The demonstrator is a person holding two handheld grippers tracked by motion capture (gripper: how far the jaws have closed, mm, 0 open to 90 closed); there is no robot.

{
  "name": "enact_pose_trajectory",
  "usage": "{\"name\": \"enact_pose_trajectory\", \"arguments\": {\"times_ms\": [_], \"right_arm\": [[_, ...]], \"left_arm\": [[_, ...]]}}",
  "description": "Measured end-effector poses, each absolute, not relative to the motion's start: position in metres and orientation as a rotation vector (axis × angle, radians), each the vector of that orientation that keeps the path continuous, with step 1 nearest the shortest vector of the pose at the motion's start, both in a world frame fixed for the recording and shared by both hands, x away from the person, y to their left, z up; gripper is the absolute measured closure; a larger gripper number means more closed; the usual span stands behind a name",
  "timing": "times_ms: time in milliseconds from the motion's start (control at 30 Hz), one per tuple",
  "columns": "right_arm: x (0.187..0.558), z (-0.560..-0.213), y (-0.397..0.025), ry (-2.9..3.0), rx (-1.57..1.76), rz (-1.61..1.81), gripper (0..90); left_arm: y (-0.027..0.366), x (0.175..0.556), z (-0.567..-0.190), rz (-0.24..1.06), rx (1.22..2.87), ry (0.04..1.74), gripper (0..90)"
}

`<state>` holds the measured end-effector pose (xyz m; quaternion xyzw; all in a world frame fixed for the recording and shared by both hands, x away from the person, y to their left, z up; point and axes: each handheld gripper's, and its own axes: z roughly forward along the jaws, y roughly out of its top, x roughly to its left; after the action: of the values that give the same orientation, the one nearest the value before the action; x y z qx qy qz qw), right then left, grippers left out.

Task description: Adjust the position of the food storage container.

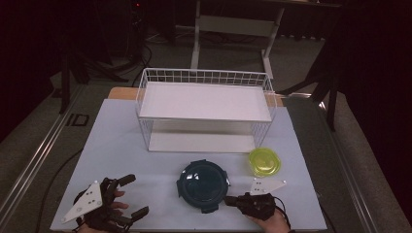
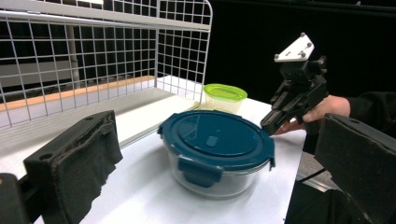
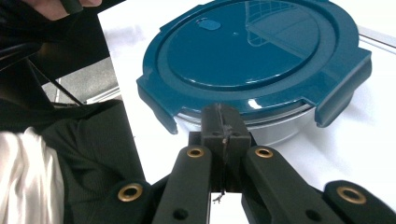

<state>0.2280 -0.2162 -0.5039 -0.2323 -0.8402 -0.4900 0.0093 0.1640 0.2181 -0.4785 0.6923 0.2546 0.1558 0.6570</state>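
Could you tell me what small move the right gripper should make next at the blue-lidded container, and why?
Probably open the right gripper before going further. Its jaws are pressed together with nothing between them, tips right at the rim of the blue-lidded container, so they cannot take hold of a lid tab as they stand. The left gripper sits open and apart, to the container's left, not steadying it.

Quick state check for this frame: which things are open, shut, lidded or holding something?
Blue-lidded container: lid on; its clips stick outward, apparently unlatched.
Green-lidded container: lid on.
Wire rack: upright, nothing on either shelf.
Left gripper: jaws wide open, holding nothing.
Right gripper: jaws together, tips at the blue lid's rim.
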Motion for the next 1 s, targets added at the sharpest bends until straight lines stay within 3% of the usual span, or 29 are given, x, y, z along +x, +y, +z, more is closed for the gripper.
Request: {"name": "enact_pose_trajectory", "arguments": {"times_ms": [367, 1000], "right_arm": [[0.233, -0.503, -0.18, -2.639, -0.656, -1.509, 90.0], [0.245, -0.503, -0.159, -2.649, -0.657, -1.518, 90.0]], "left_arm": [[0.218, 0.164, -0.478, 0.352, 1.571, 0.574, 0.0], [0.215, 0.165, -0.48, 0.332, 1.588, 0.58, 0.0]]}}
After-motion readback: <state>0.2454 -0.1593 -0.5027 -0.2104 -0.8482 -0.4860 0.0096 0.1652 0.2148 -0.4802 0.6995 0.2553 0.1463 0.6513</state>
